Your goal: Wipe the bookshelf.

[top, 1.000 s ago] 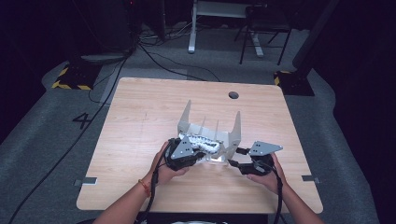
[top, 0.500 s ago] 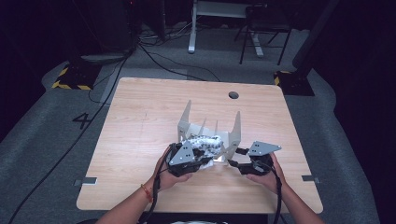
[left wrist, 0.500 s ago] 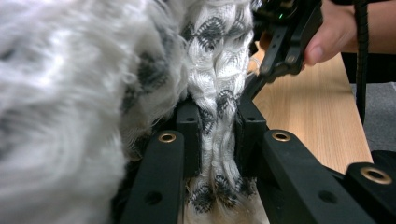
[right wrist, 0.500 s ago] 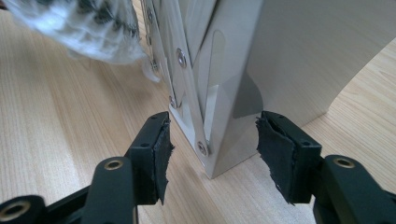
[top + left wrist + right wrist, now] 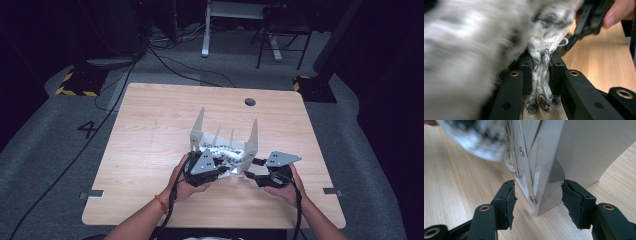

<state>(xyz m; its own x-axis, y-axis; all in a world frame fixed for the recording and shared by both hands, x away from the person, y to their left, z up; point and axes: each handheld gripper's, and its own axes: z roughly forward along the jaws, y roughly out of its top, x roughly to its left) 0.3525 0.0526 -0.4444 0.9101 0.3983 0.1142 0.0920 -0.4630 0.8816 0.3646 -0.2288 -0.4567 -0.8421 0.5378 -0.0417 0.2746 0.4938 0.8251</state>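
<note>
**High view: the cloth shifts at the rack's near end**

High view shows the left tool (image 5: 212,165) set a little differently against the metal rack (image 5: 200,125) than a second ago: it has slid sideways along the rack's near end, taking the black-and-white knitted cloth (image 5: 227,152) with it. The right tool (image 5: 251,168) has kept its place at the rack's near right corner. Judging by that, the cloth is being worked along or off the rack while the other hand stands ready to steady the frame.

Left gripper view has that tool's jaws pressed together on a fold of the cloth (image 5: 541,72), pinching it firmly. The cloth is soft, thick yarn in twisted loops, white flecked with black, and it bunches where it is squeezed.

Right gripper view shows the right tool (image 5: 536,200) spread, its worn foam pads (image 5: 510,205) on either side of the rack's corner (image 5: 549,190) without touching it. The rack is thin, smooth, folded sheet metal with rivets, standing on the pale wood-grain tabletop (image 5: 150,130).
</note>
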